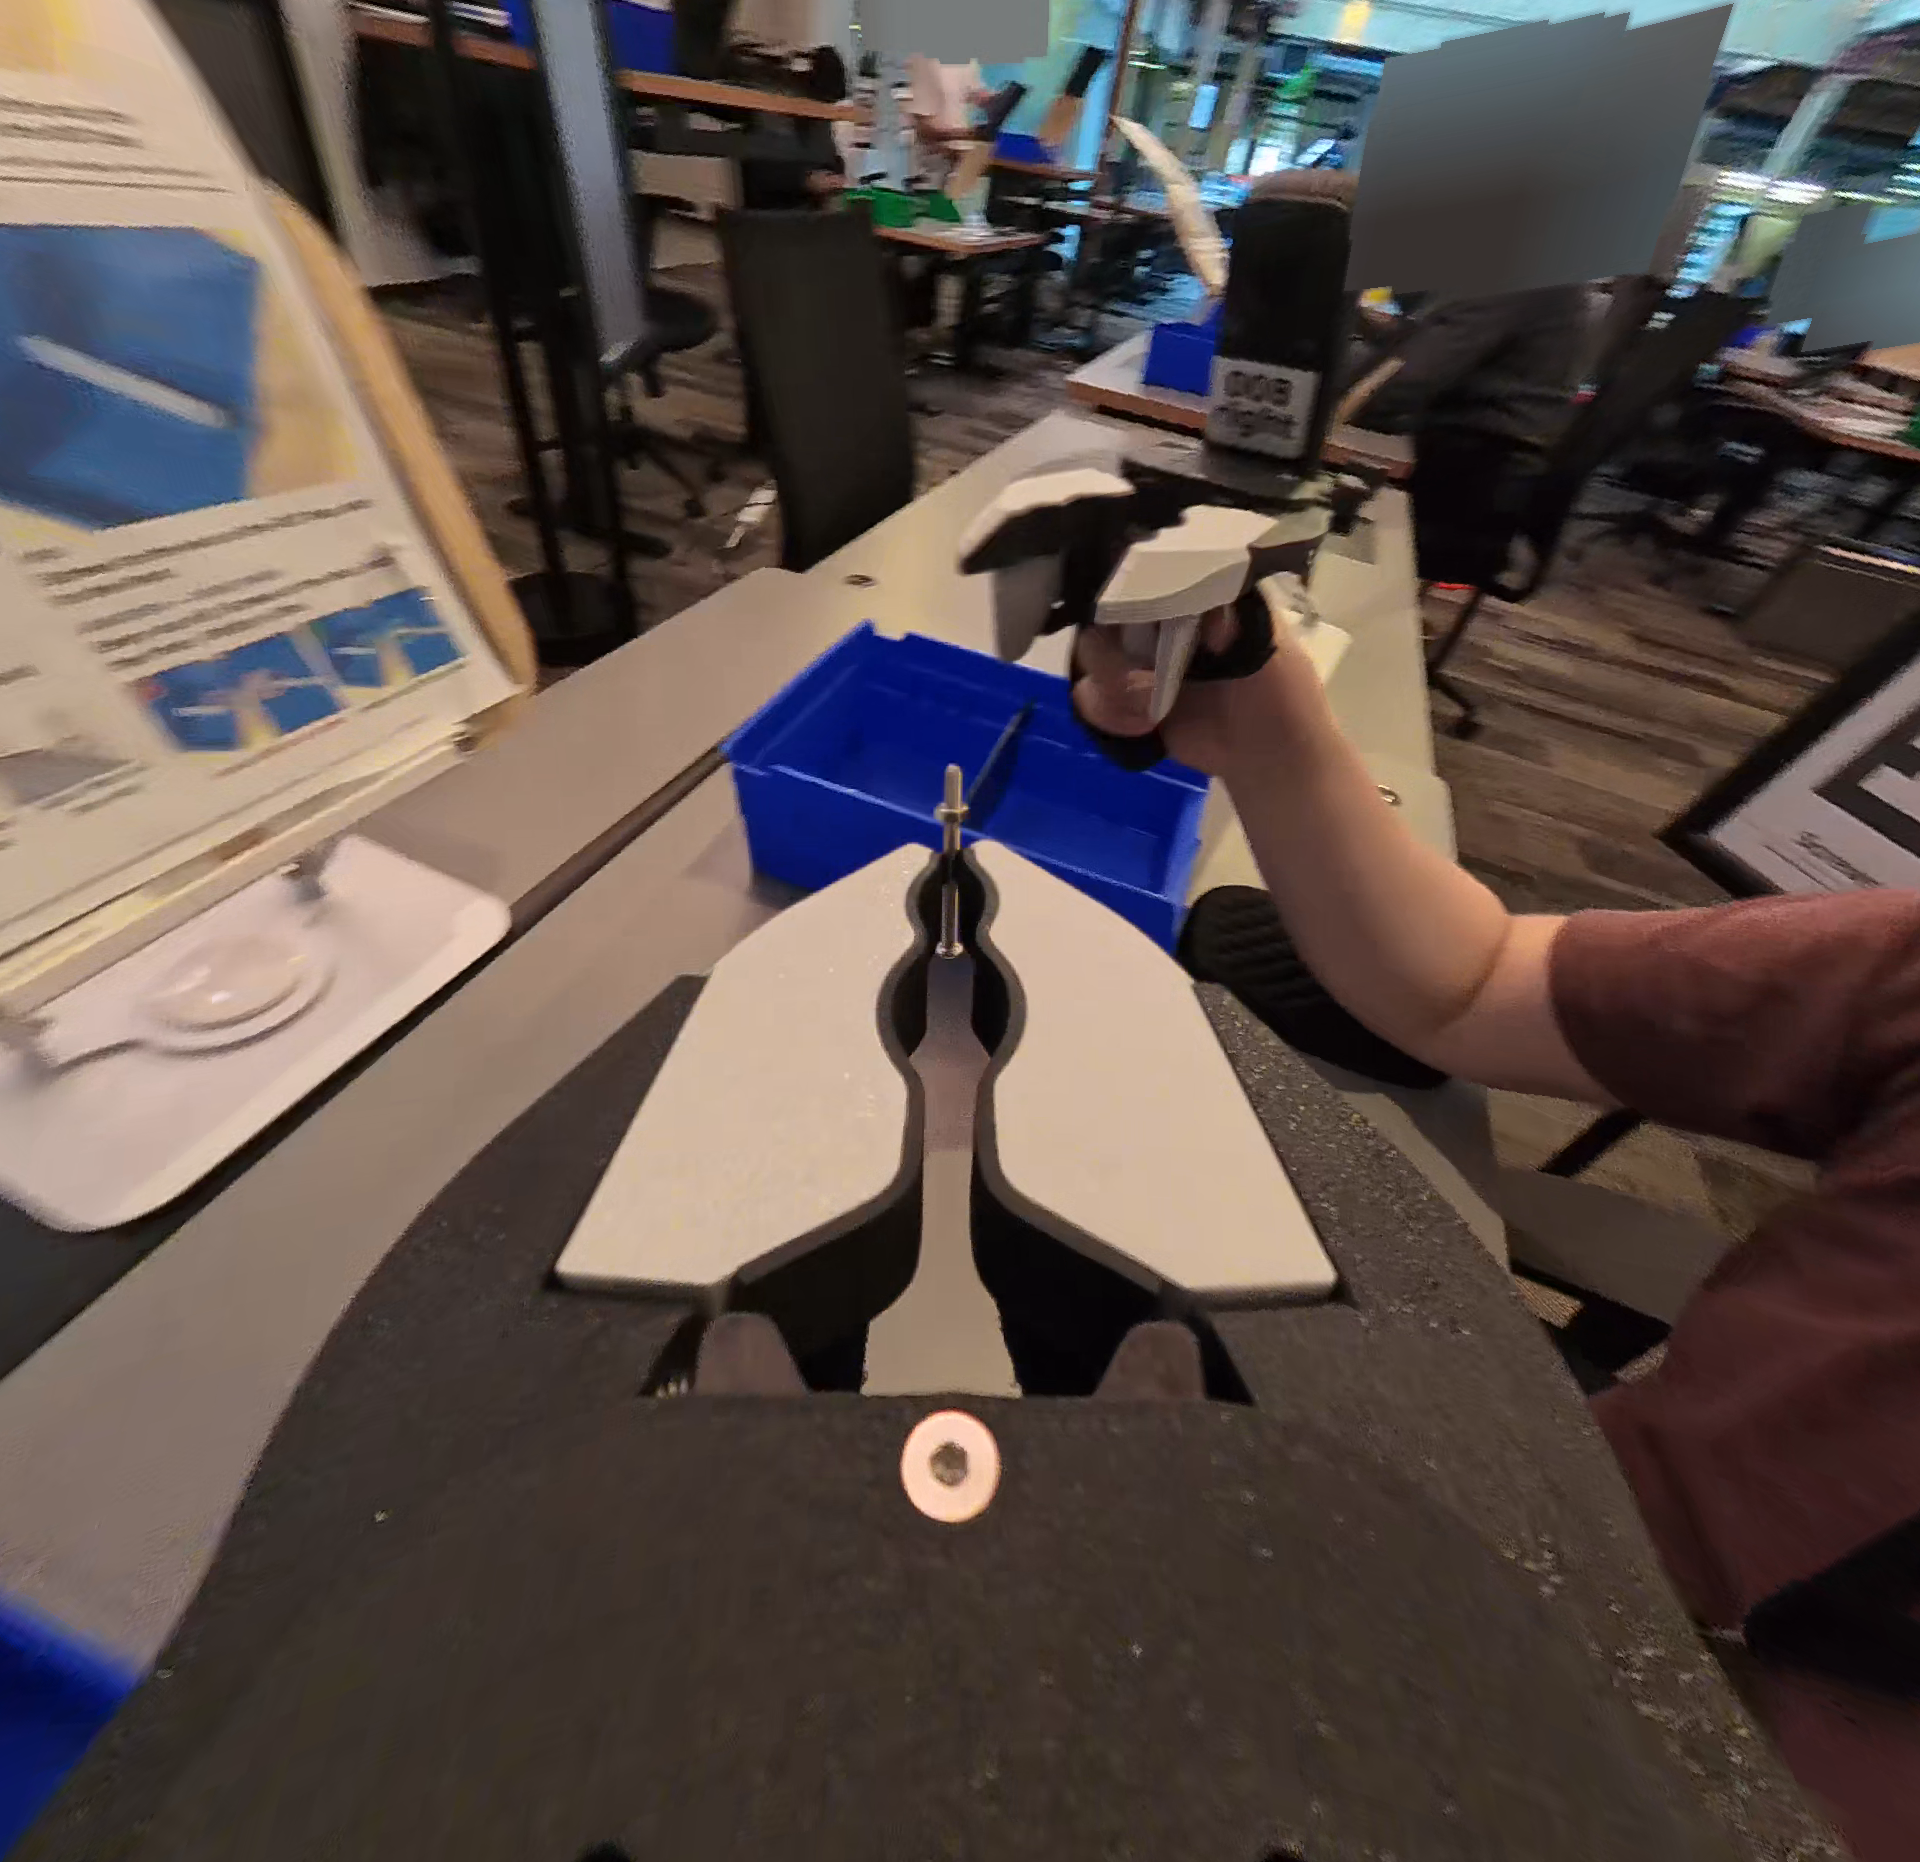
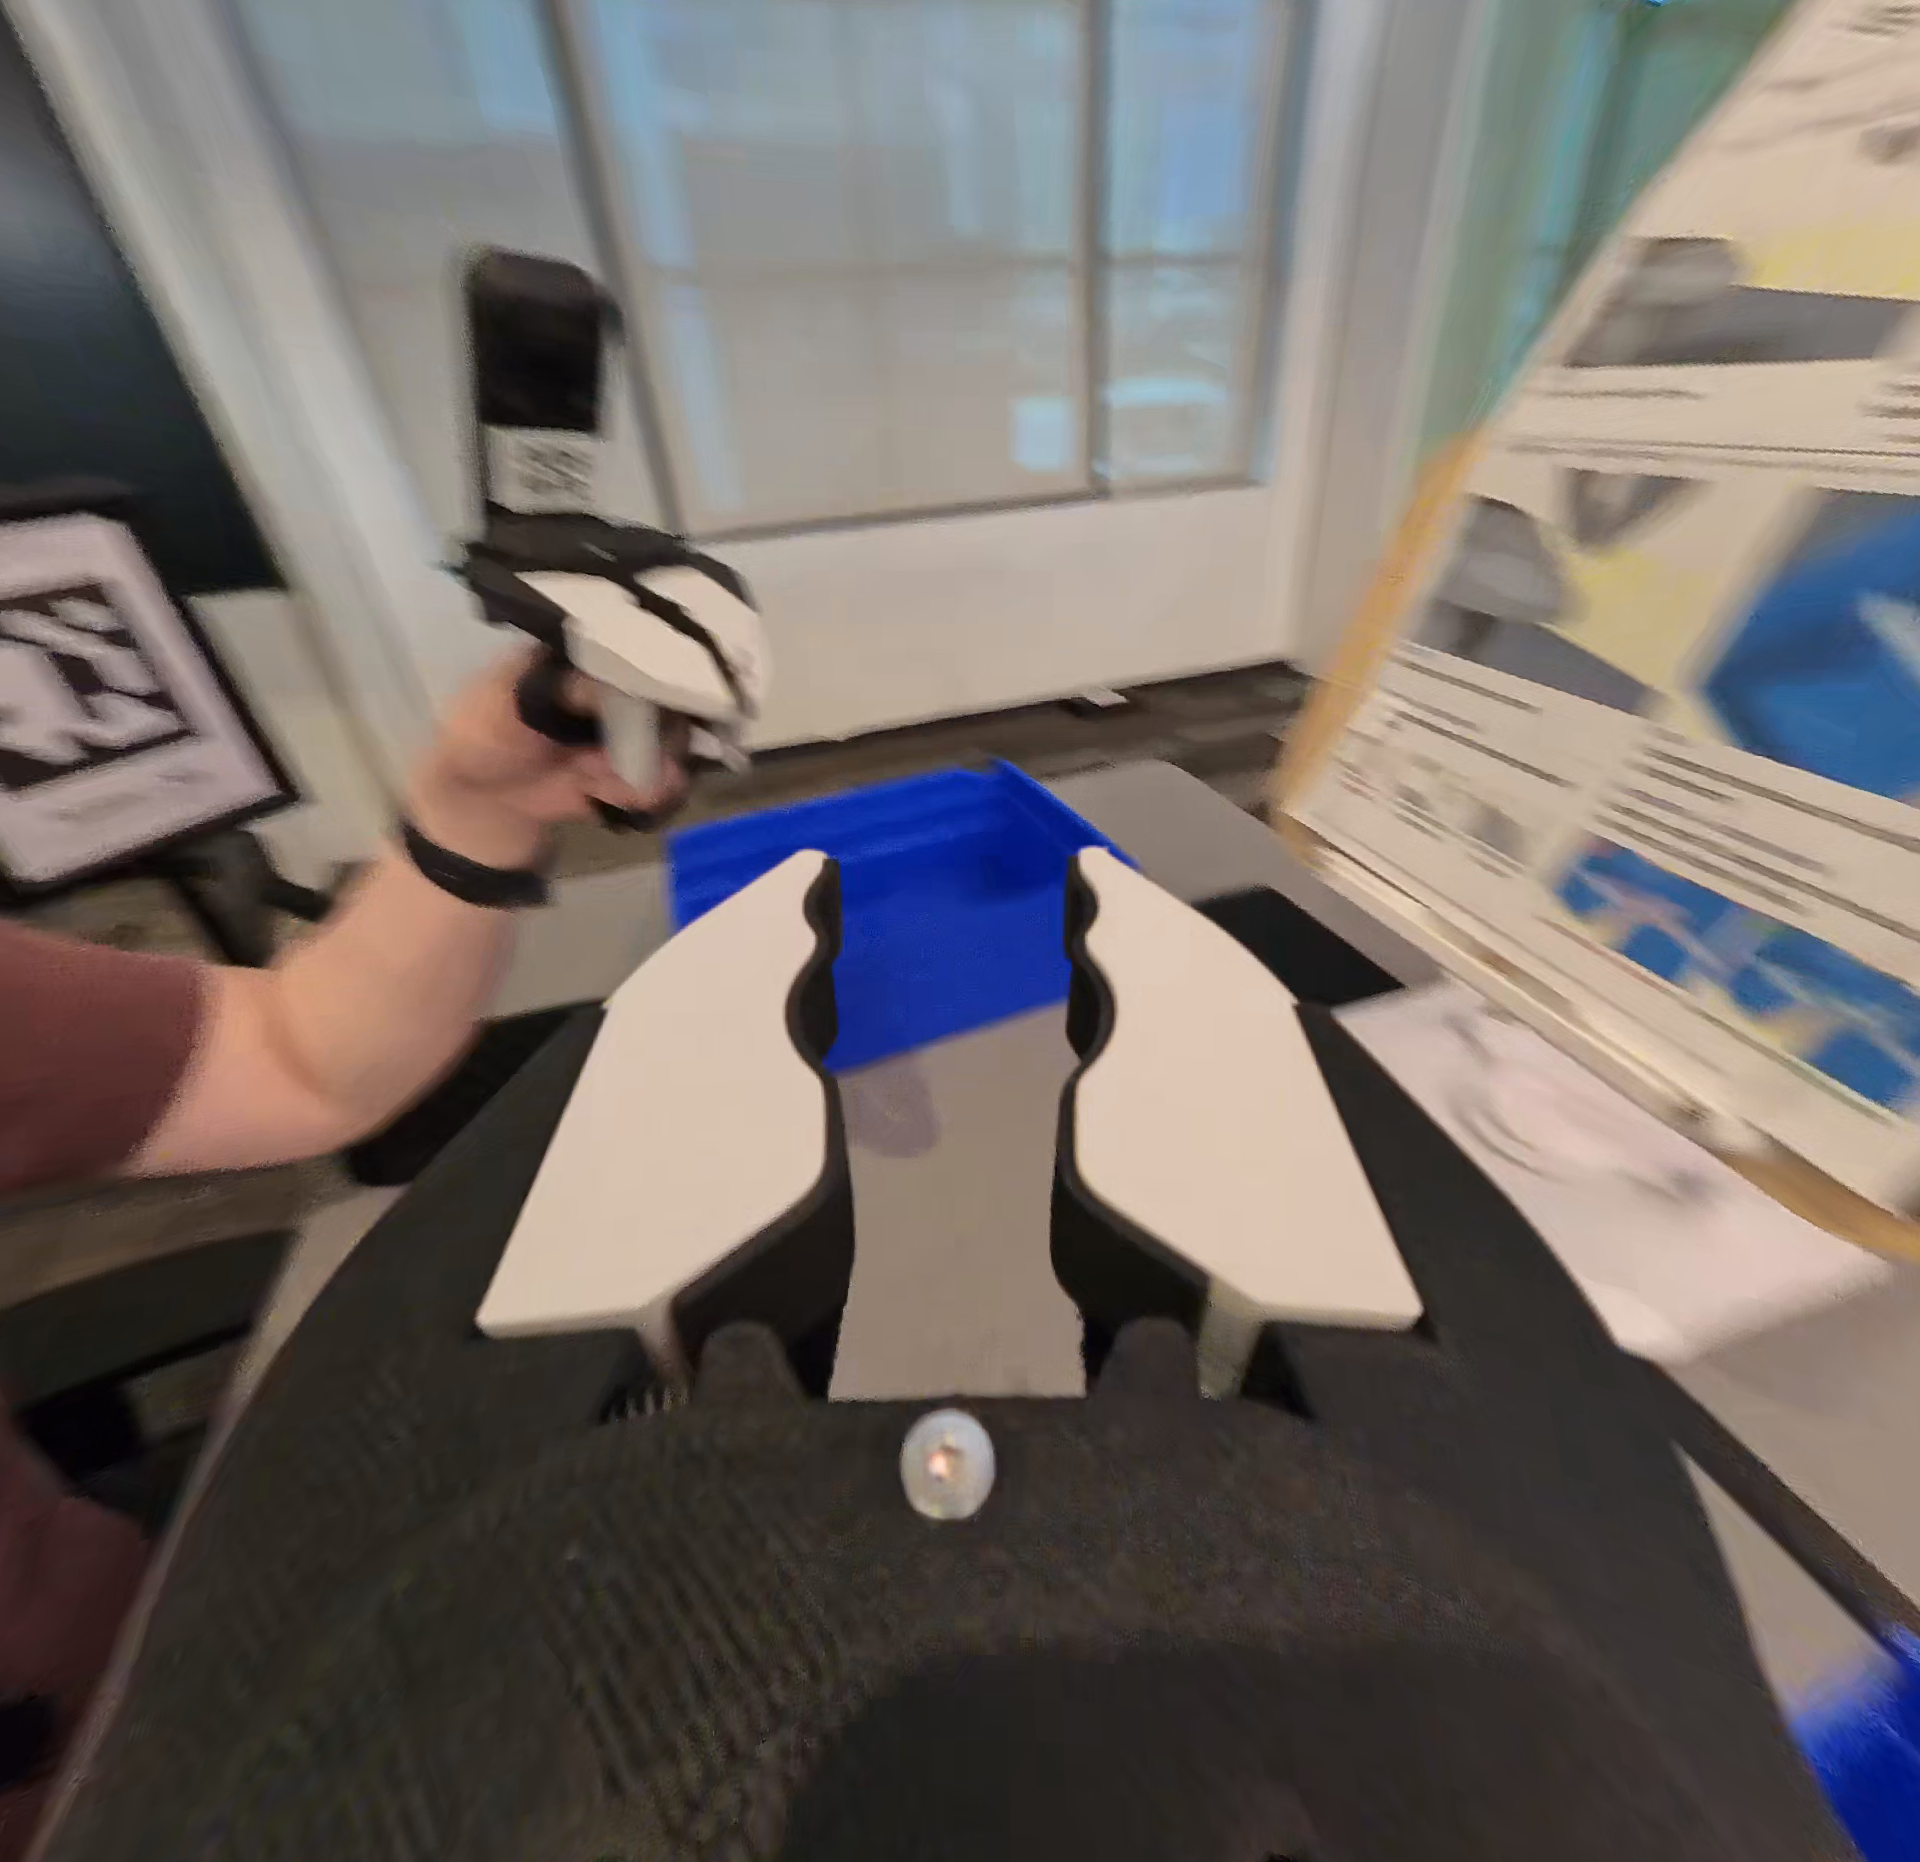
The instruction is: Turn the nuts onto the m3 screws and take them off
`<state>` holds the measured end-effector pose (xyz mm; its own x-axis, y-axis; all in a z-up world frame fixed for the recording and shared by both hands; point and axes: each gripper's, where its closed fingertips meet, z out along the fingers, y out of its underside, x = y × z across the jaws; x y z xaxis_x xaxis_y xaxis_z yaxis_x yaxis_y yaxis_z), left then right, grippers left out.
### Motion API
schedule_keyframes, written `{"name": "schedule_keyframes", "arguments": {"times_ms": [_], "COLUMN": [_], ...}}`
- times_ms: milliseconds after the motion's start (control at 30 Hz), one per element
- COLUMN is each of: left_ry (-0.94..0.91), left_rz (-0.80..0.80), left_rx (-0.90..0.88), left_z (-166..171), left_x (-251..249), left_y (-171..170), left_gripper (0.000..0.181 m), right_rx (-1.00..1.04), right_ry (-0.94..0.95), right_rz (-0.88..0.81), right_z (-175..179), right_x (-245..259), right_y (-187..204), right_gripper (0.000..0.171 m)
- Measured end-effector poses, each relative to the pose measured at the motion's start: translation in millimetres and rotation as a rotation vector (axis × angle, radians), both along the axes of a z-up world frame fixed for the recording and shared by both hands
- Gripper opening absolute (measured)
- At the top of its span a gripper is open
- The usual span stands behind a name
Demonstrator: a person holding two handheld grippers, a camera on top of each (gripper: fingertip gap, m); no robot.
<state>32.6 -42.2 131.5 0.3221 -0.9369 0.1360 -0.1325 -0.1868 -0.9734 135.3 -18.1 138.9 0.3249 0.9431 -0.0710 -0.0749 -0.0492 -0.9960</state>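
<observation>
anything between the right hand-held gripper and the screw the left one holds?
Nothing solid. In the left wrist view the right hand-held gripper hangs open above the blue bin, apart from the screw; only air and bin behind.

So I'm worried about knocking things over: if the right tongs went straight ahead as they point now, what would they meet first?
Most likely the blue bin: it sits straight ahead of the open right tongs, framed between their tips. Nothing shows in between, though blur leaves depth uncertain.

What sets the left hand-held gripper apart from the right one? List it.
The left hand-held gripper is shut on a screw with a nut; the right hand-held gripper is open and empty. Left's screw points toward the blue bin; right is held above the bin. Both have grey fingers.
</observation>
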Motion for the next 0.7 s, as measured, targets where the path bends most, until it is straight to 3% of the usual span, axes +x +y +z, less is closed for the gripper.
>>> {"name": "schedule_keyframes", "arguments": {"times_ms": [167,433,700], "left_ry": [-0.004,0.005,0.002], "left_rz": [-0.114,-0.133,-0.131], "left_rx": [0.023,0.05,0.058], "left_z": [-21.2,-27.2,-26.2], "left_x": [36.3,38.6,39.4], "left_y": [-17.9,-24.4,-26.9], "left_gripper": [0.002,0.002,0.002], "right_rx": [-0.021,-0.046,-0.064], "right_ry": [0.05,0.071,0.073], "right_rz": [0.236,0.247,0.285], "right_z": [-2.1,-8.4,-14.3], "right_x": [-50.1,-55.8,-64.3], "right_y": [-41.6,-40.8,-44.1], "right_gripper": [0.035,0.018,0.013]}}
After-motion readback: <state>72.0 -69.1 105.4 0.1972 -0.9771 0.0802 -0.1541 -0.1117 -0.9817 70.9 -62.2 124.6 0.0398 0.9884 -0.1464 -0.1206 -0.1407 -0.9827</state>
